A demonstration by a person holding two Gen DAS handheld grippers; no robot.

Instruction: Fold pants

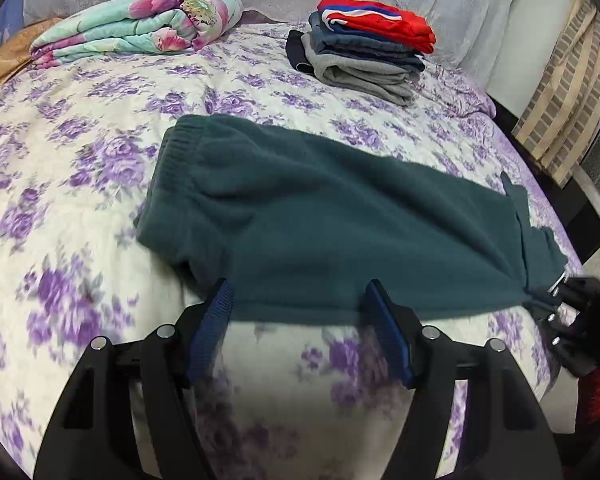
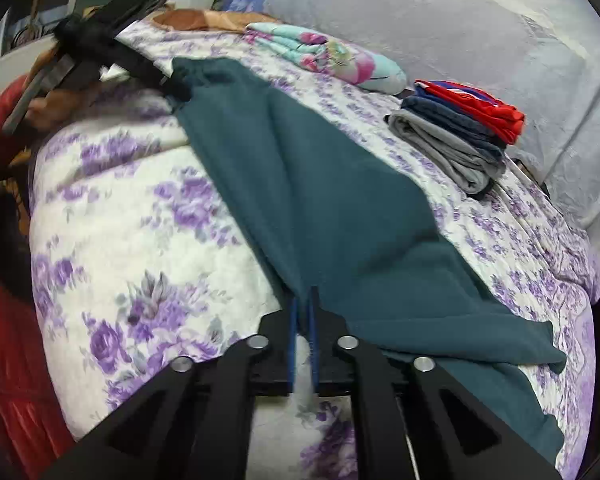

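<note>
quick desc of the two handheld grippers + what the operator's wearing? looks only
Both alike. The left gripper has black plastic linkage arms with triangular cut-outs, round silver pivot pins and ribbed blue pads on its fingers. The right gripper matches, its blue pads flat and narrow. No markings or cables visible. The operator wears a shiny red sleeve.
</note>
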